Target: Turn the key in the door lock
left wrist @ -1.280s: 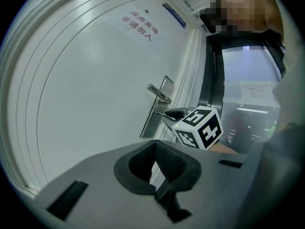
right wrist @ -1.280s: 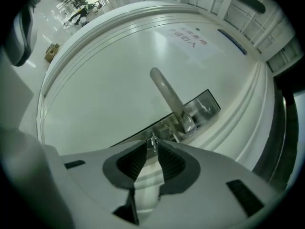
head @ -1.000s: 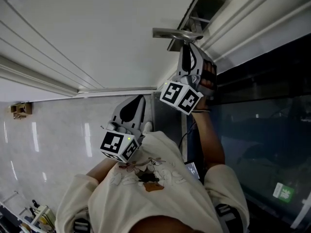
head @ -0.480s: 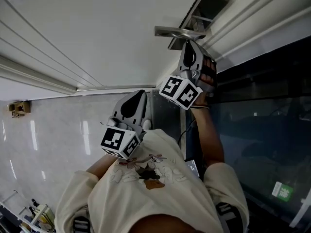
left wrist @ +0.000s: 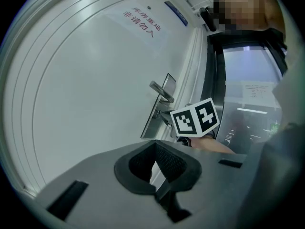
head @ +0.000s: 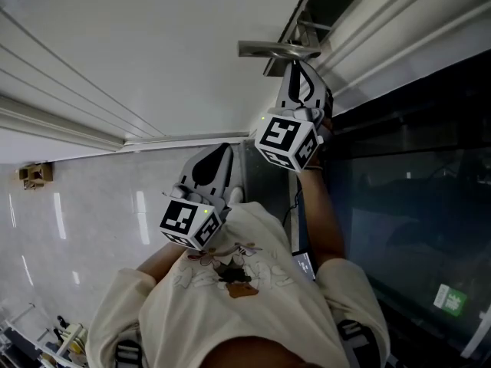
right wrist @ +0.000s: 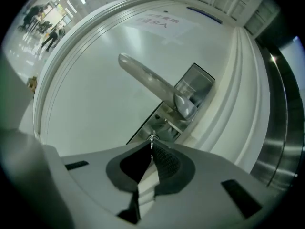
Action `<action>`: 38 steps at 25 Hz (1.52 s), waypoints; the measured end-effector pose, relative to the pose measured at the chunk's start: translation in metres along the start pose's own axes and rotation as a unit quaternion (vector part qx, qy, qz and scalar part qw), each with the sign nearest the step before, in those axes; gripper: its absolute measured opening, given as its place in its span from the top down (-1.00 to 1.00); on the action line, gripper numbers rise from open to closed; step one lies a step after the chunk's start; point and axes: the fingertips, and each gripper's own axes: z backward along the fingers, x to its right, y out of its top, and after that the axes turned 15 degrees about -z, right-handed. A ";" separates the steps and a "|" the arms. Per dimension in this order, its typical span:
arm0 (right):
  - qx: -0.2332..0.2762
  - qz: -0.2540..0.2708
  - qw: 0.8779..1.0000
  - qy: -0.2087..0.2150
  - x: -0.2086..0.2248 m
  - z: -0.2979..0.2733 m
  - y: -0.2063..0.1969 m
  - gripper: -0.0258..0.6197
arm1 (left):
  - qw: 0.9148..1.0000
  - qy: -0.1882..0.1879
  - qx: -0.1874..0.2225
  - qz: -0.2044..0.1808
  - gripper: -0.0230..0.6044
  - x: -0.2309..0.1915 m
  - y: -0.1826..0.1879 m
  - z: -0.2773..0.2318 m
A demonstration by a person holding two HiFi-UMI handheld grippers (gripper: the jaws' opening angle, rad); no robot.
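A silver lever handle [right wrist: 147, 82] sits on a metal lock plate [right wrist: 159, 123] on the white door [head: 153, 52]. Below the handle a small metal key [right wrist: 152, 140] sticks out of the lock. My right gripper [right wrist: 151, 146] points straight at it, and its jaws are closing with the key's head pinched between the tips. In the head view the right gripper [head: 301, 71] reaches just under the handle [head: 272, 50]. My left gripper [head: 213, 163] hangs back near the person's chest, shut with nothing in it. The left gripper view shows it [left wrist: 155, 147] away from the door, with the right gripper's marker cube [left wrist: 195, 118] by the lock.
A dark glass panel [head: 414, 205] in a metal frame borders the door on the right. A paper notice [left wrist: 143, 20] is stuck high on the door. Pale glossy floor [head: 77, 221] lies to the left, with a small brown object [head: 32, 173] at the wall's foot.
My right gripper has rolled about its own axis at the lock; its marker cube now shows a different face. The left gripper has stayed where it was.
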 end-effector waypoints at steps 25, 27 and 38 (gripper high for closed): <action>0.017 -0.508 0.851 0.132 0.012 0.000 -0.004 0.85 | 0.999 -0.013 -0.033 -0.017 0.92 0.024 -0.011 0.002; 0.017 -0.526 0.839 0.138 0.012 0.000 -0.005 0.84 | 0.999 -0.012 -0.033 -0.018 0.92 0.025 -0.011 0.003; 0.010 -0.657 0.733 0.176 0.014 -0.002 -0.010 0.84 | 0.999 -0.016 -0.030 -0.026 0.92 0.032 -0.010 -0.002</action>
